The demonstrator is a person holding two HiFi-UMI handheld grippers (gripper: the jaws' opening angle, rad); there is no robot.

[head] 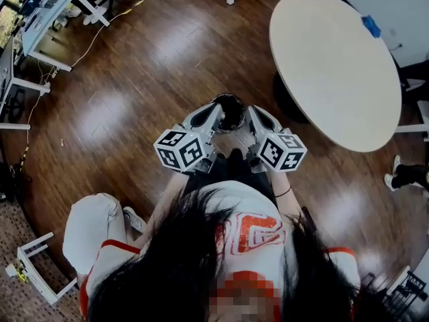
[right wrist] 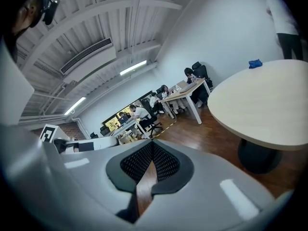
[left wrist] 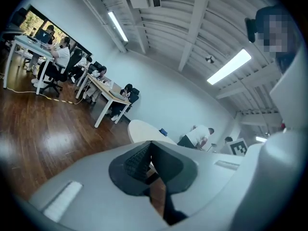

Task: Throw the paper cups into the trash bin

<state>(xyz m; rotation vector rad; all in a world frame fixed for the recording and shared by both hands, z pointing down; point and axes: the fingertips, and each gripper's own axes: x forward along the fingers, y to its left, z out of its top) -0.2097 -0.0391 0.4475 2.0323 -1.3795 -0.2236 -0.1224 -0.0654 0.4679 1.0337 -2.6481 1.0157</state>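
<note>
We hold left gripper and right gripper, both clenched empty, beside the round black trash bin, seemingly for dropping.

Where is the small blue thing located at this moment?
In the head view, the small blue thing lies at the upper right, on the round table, close to the edge farthest from the person.

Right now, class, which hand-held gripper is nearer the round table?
Right. The right hand-held gripper sits close to the round table's edge; the left hand-held gripper is farther off, on the right one's other side, away from the table.
</note>
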